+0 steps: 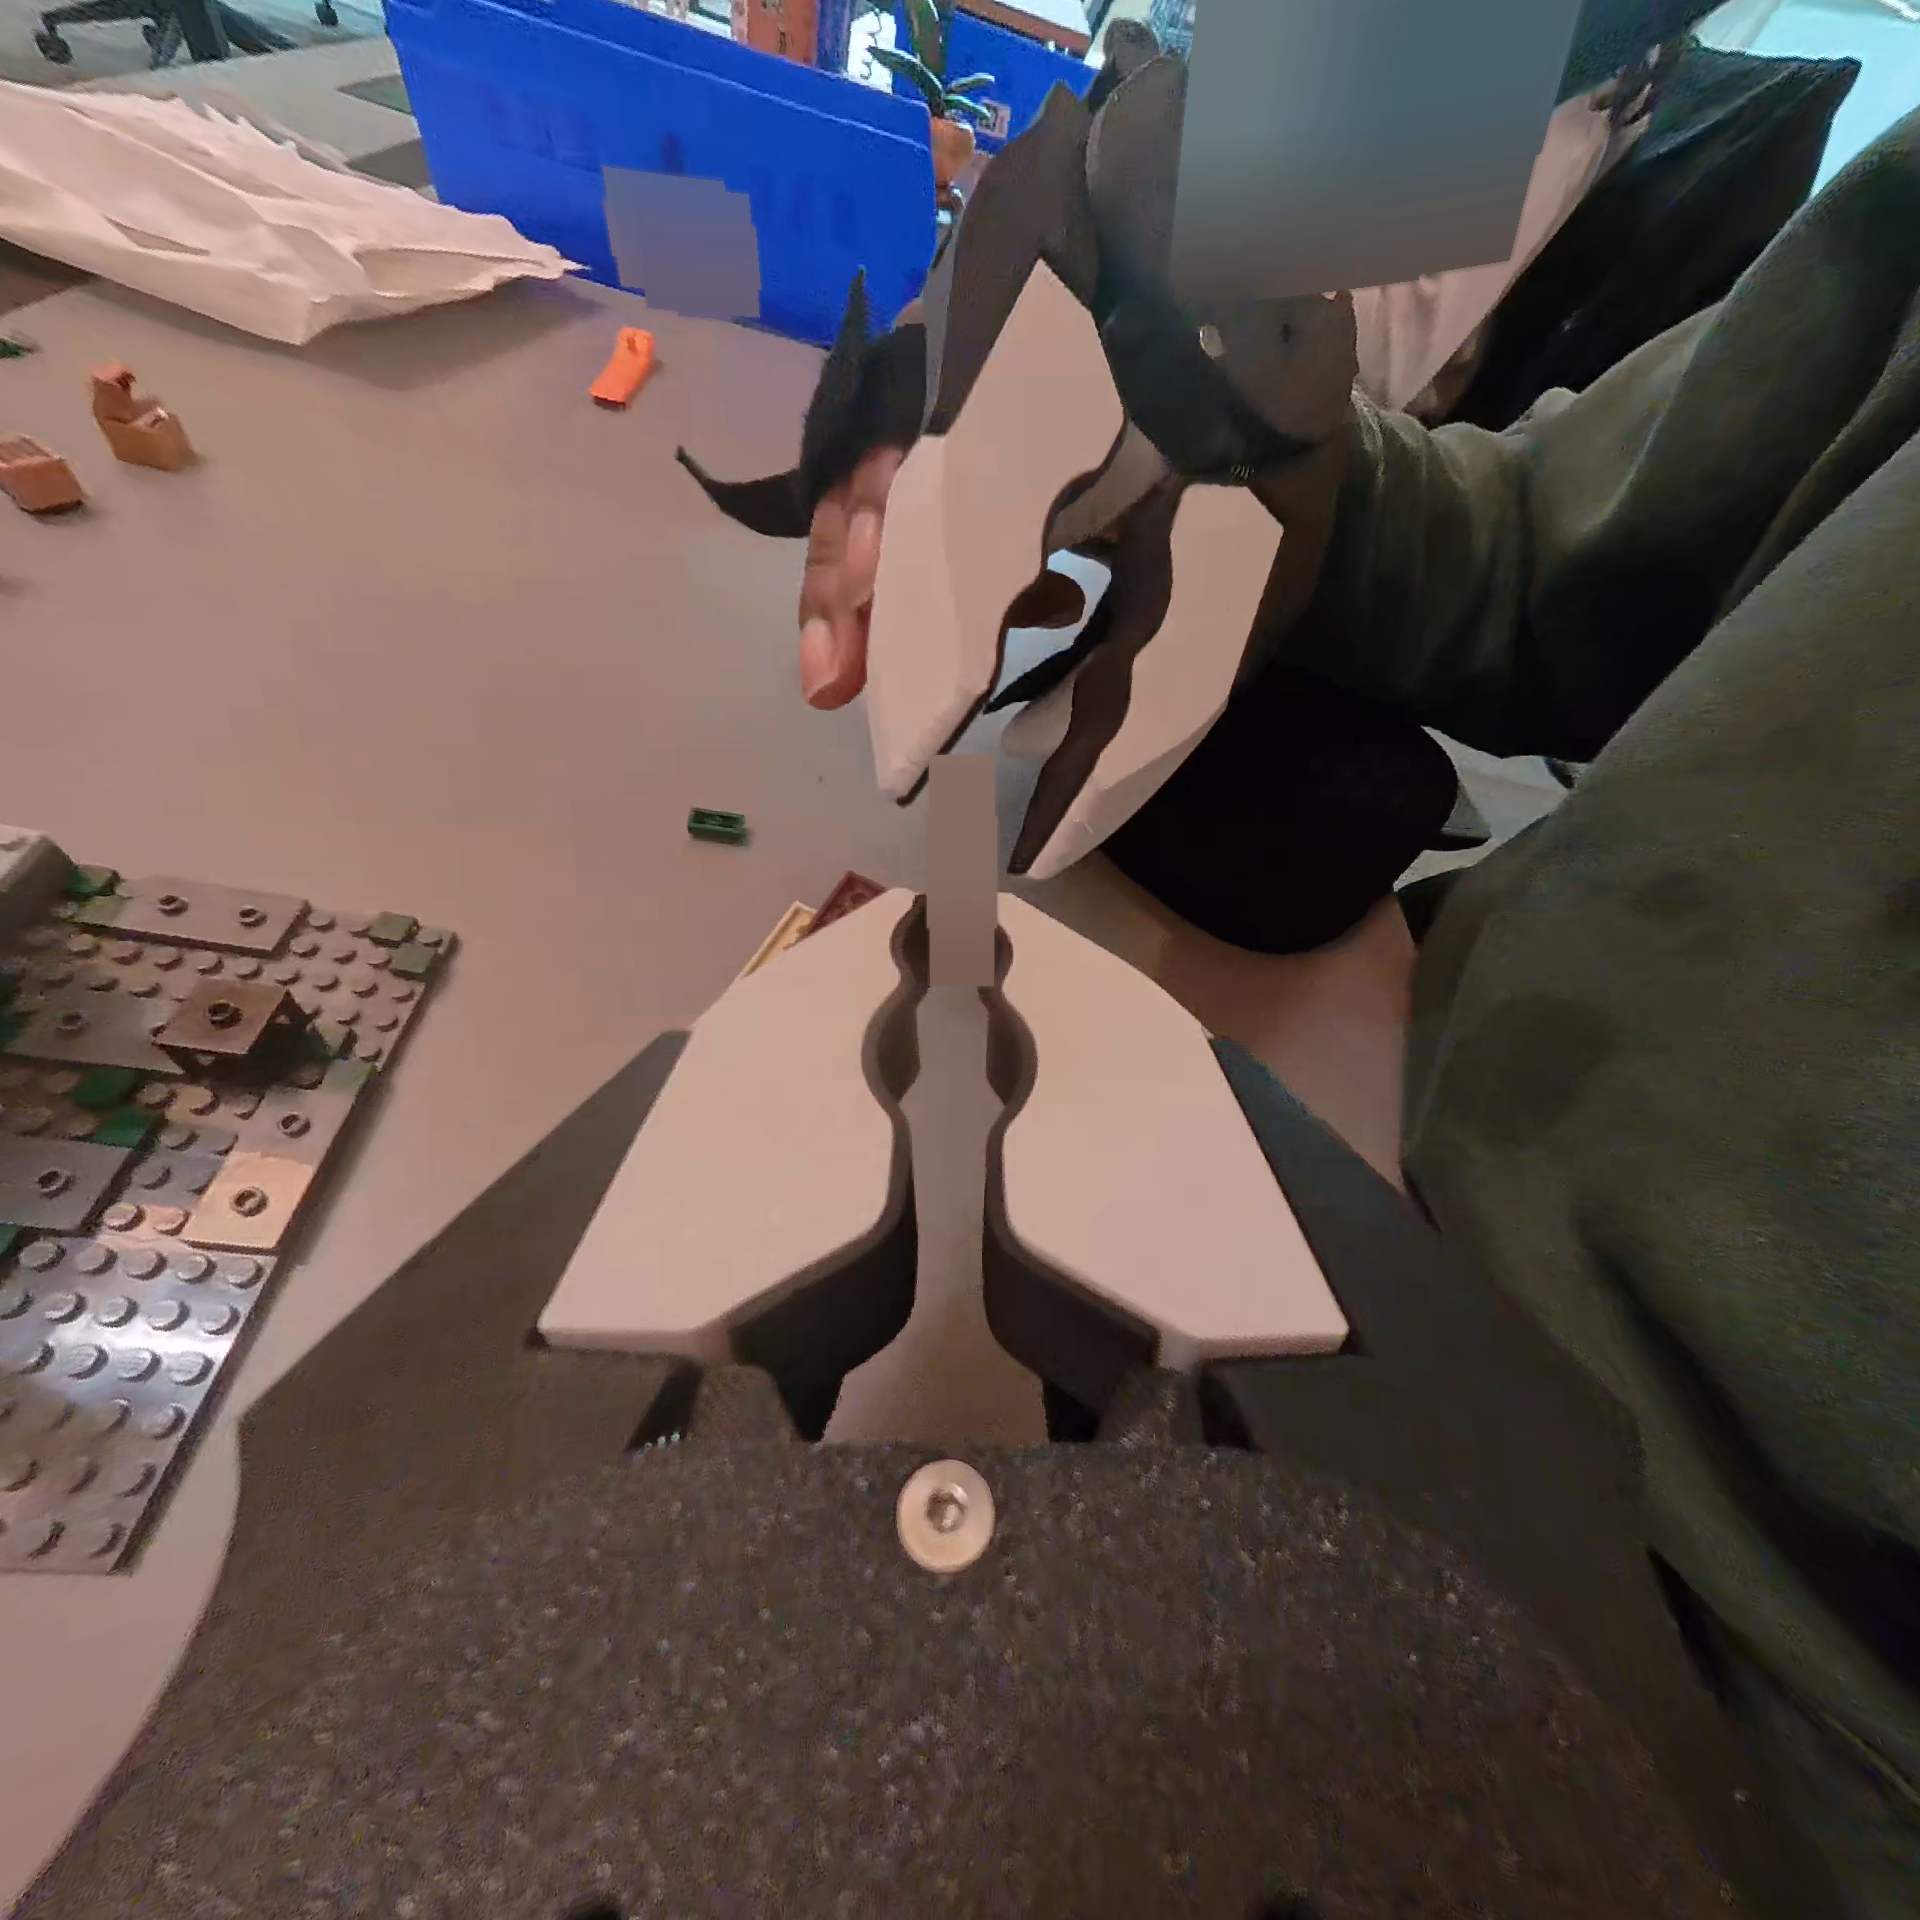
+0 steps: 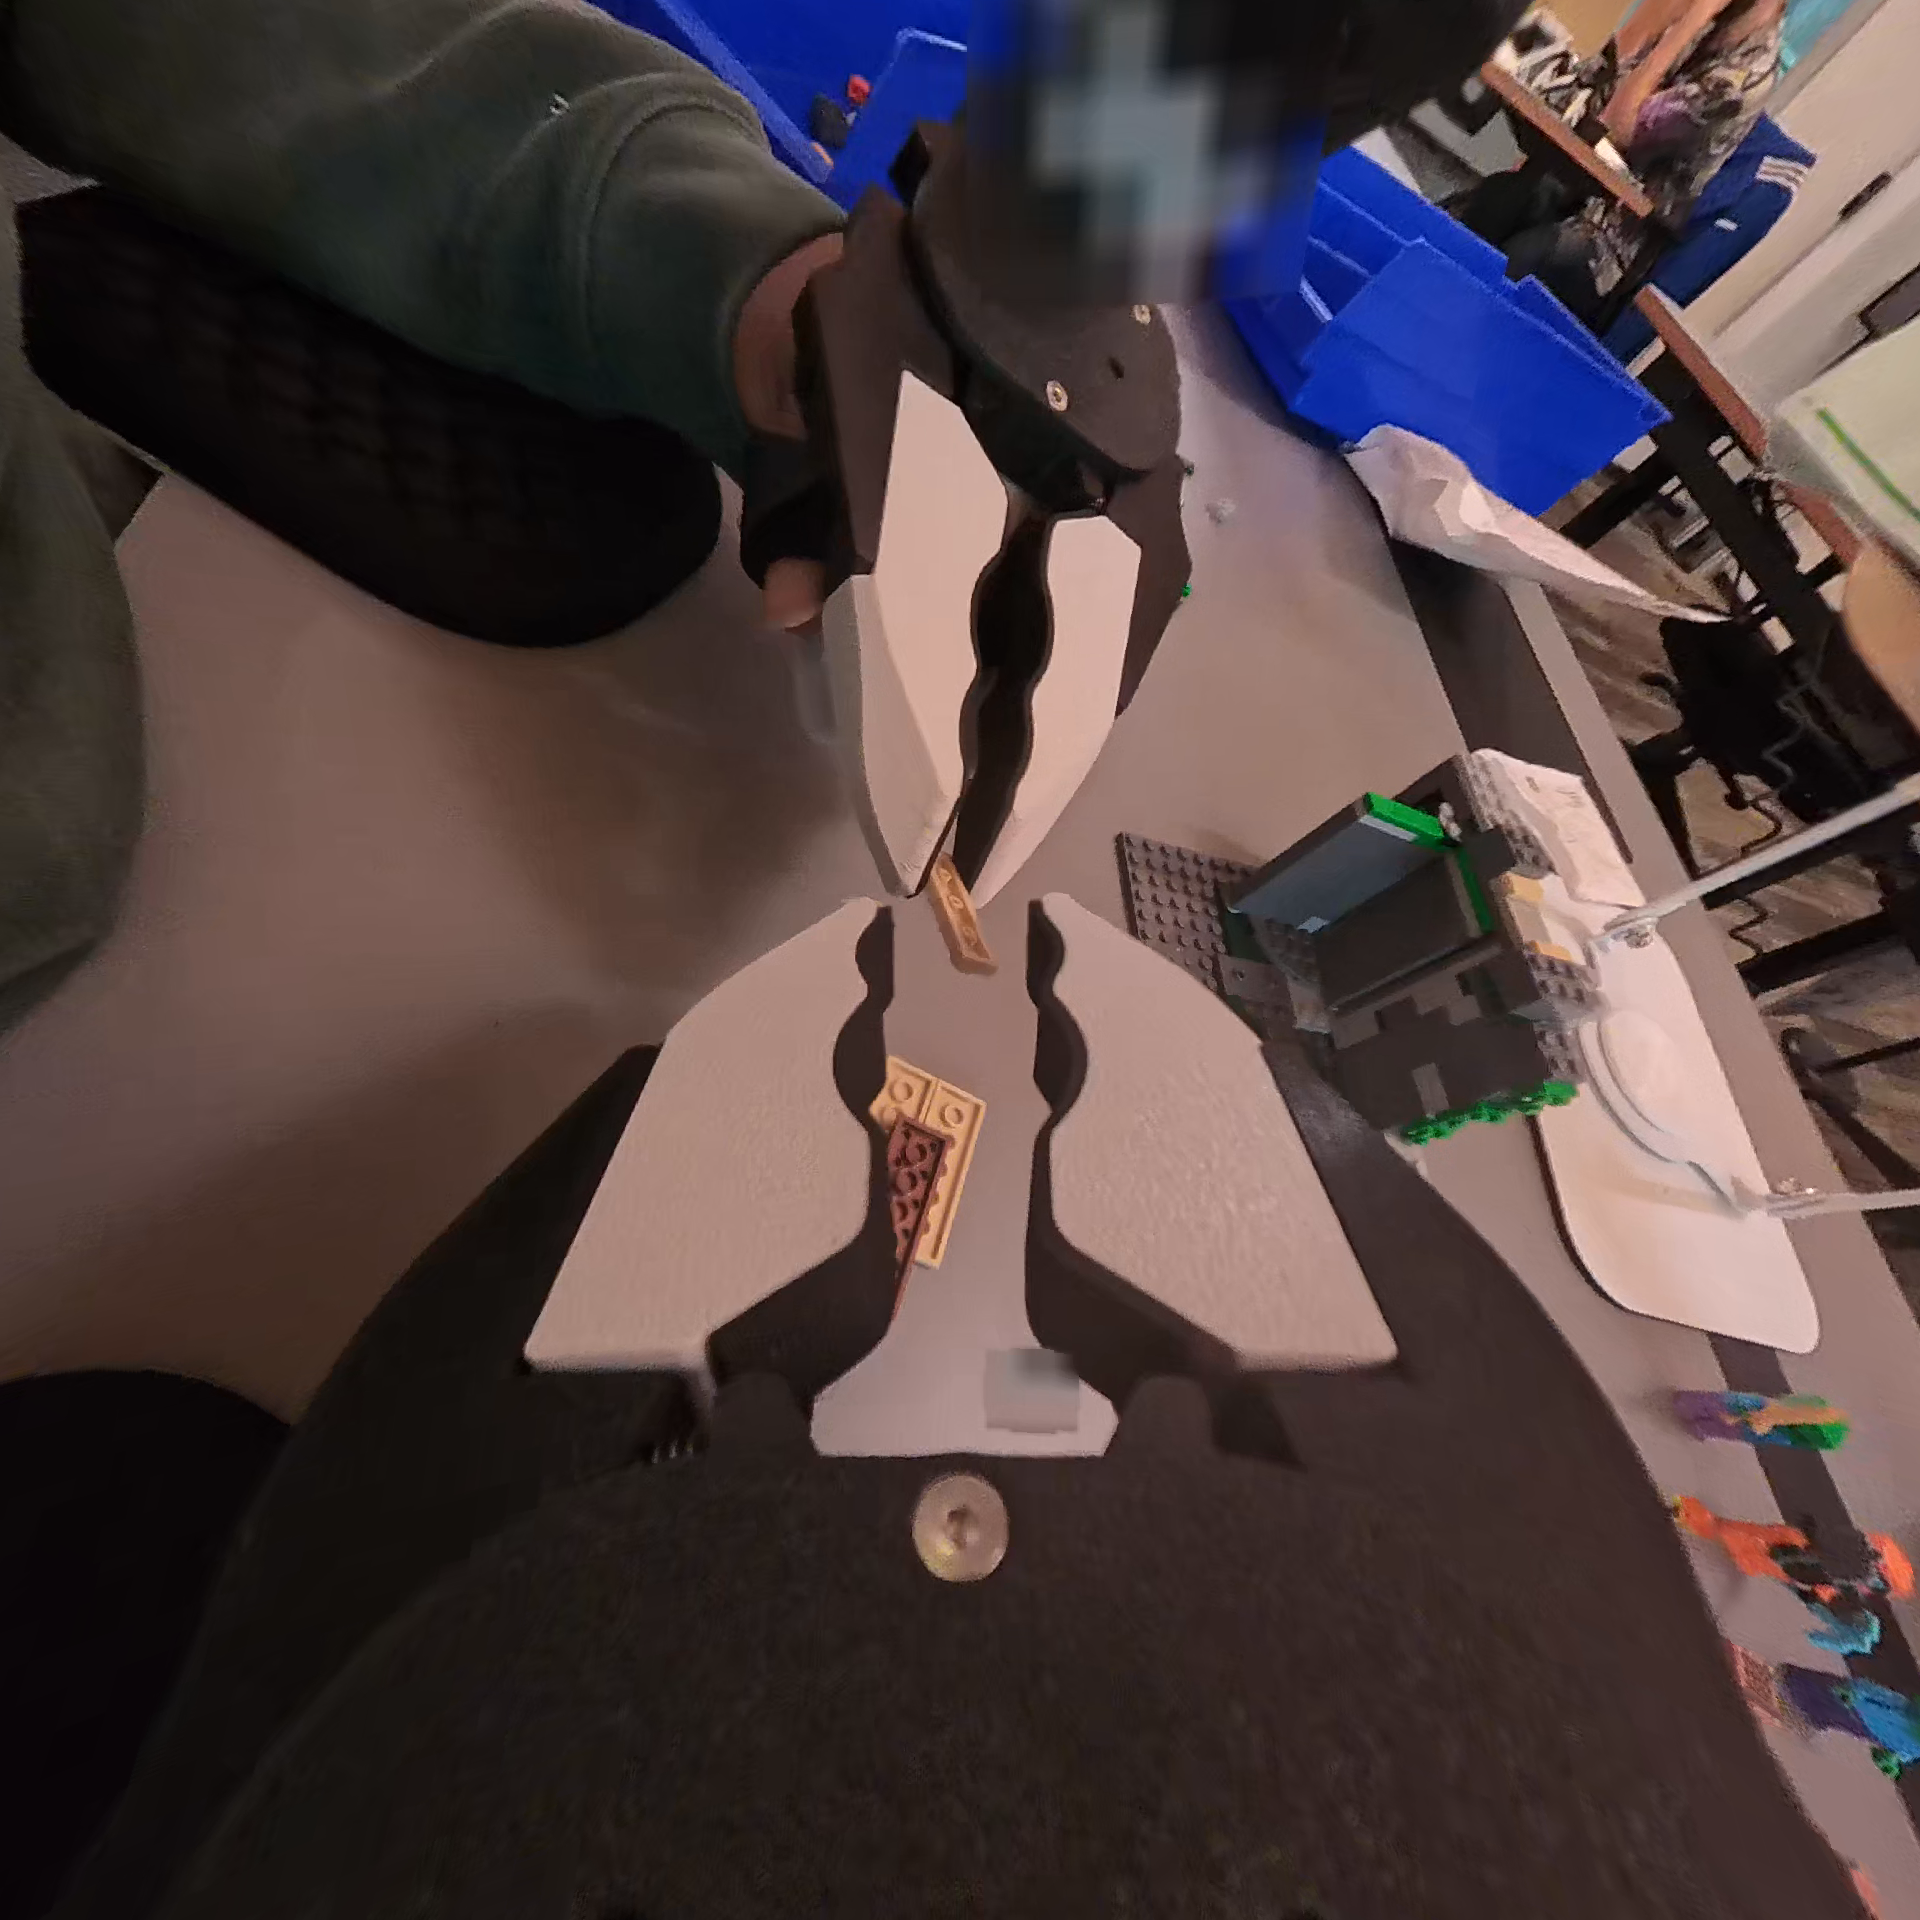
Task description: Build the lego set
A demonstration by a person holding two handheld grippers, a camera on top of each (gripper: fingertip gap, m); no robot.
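Note:
My left gripper (image 1: 956, 914) is shut on a small tan plate (image 2: 961, 925), which hangs tilted from its tips just above the grey table. In the right wrist view the left gripper (image 2: 930, 883) comes down from above. My right gripper (image 2: 958, 906) is open and empty, its tips facing the held plate from either side; it also shows in the left wrist view (image 1: 961, 831). A stack of tan plates with a brown wedge plate (image 2: 925, 1153) lies on the table between the right gripper's fingers. A dark build with green trim (image 2: 1403, 966) stands on a grey baseplate (image 2: 1164, 883).
The studded grey baseplate (image 1: 156, 1143) lies at the left. A small green piece (image 1: 717, 824), an orange piece (image 1: 623, 366) and brown pieces (image 1: 135, 421) lie loose. A white paper bag (image 1: 239, 208) and blue bins (image 1: 665, 135) stand behind. Colourful small figures (image 2: 1766, 1423) sit at the right edge. Left and right tips are no more than a few centimetres apart. Both grippers' tips are roughly 15 cm from the grey baseplate (image 2: 1164, 883). My left wrist view (image 1: 79, 1415) looks at it from another angle. Both grippers' tips are roughly 20 cm from the dark build with green trim (image 2: 1403, 966).

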